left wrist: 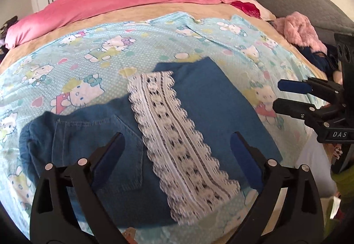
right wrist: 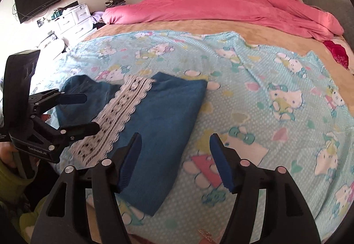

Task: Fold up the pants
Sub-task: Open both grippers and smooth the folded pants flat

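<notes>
Blue denim pants [left wrist: 199, 98] lie folded on a pale blue cartoon-cat sheet [left wrist: 73, 56] in the centre of the left wrist view, a back pocket showing at lower left and a white lace stripe [left wrist: 177, 140] running diagonally down the middle. The left gripper [left wrist: 177, 148] hovers over them at the bottom of the frame, jaws spread wide, holding nothing. In the right wrist view the pants sit left of centre; the right gripper [right wrist: 174, 162] is partly open and empty above their right edge and the sheet. Motion blur softens the lace, and a pink duvet [right wrist: 221, 7] covers the bed's far side.
</notes>
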Available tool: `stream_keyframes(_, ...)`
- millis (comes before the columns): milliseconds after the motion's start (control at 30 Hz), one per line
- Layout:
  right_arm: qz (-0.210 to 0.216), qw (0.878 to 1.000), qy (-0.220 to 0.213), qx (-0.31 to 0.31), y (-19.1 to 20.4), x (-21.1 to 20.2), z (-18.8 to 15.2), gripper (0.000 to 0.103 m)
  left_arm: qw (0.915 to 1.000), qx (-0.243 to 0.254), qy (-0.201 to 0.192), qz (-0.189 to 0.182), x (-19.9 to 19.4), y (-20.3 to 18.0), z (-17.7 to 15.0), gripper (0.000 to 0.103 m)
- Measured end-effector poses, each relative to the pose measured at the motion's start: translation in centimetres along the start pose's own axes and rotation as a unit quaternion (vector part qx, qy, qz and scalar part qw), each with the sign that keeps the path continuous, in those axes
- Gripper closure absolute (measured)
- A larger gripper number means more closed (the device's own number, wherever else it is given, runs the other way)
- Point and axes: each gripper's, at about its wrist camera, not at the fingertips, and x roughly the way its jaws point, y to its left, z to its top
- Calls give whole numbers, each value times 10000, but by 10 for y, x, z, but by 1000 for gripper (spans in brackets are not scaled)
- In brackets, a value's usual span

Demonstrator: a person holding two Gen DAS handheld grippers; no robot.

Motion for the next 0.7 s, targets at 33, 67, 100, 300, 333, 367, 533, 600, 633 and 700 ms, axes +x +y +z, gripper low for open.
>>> stream_keyframes(33,21,10000,27,-5,2,0,-2,40,10000,39,27,25,-1,-2,-4,14)
stream_keyframes(67,50,10000,76,-10,4,1,-6,40,10000,60,55,1,-3,-3,-8,14)
stream_keyframes(100,85,9999,110,-29,8,1,-9,40,9999,67,85,-39,-5,-4,-11,18)
stream_keyframes(300,321,9986,351,-214,29,8,-28,45,9990,183,295,-292,-9,-14,-27,54)
stream_keyframes(333,382,9981,430,-229,33,11,-31,49,9987,247,342,-299,-8,-17,-30,56)
stream_keyframes(367,405,9977,479,-264,36,12,-34,52,9984,293,373,-299,-7,-19,-32,57)
stream_keyframes(533,424,9962,689,-318,44,21,-45,53,9970,375,645,-203,7,-20,-46,57)
stream_keyframes(600,348,9954,838,-308,41,27,-49,55,9969,342,681,-219,9,-17,-48,57)
stream_keyframes(633,359,9952,864,-284,40,29,-51,54,9968,320,685,-244,9,-16,-48,57)
stream_keyframes(700,389,9953,858,-230,38,31,-54,54,9968,303,695,-256,10,-16,-49,56)
